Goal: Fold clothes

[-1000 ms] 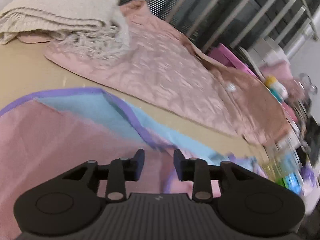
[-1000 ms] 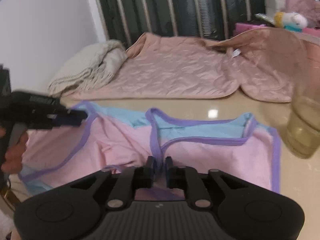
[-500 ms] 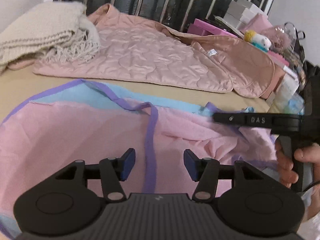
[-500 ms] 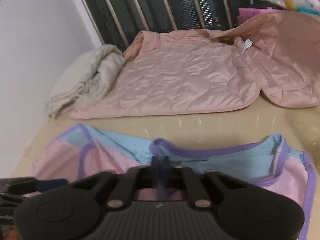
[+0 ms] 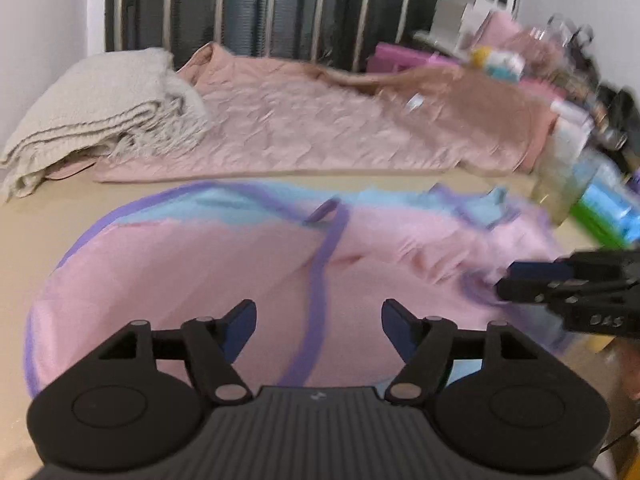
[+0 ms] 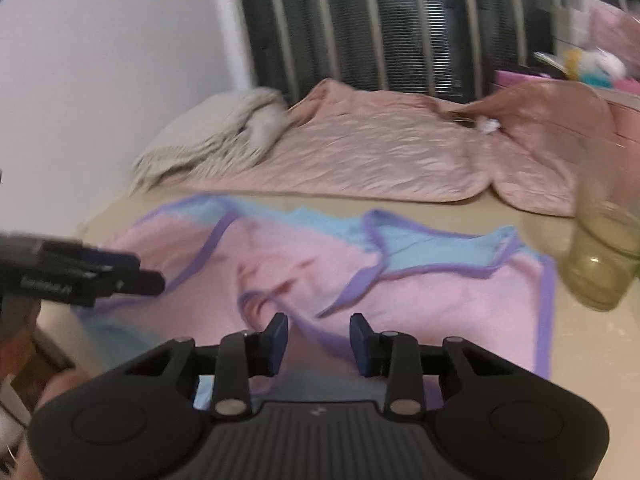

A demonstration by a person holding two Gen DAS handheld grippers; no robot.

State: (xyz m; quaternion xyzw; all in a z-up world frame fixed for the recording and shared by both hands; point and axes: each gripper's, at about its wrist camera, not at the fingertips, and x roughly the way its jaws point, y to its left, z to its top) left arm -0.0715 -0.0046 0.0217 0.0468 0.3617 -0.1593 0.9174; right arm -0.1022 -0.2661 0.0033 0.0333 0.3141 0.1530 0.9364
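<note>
Both claws hang empty with fingers apart, the left gripper (image 5: 319, 326) wider than the right gripper (image 6: 319, 340), over the pink garment (image 6: 420, 300); it lies flat on the beige table (image 6: 580, 352), long axis left to right, blue lining and purple trim toward the window; beyond lie a quilted jacket (image 5: 320, 132) and folded blanket (image 5: 104, 112); a glass (image 6: 604, 248) stands beside its right edge.
</note>
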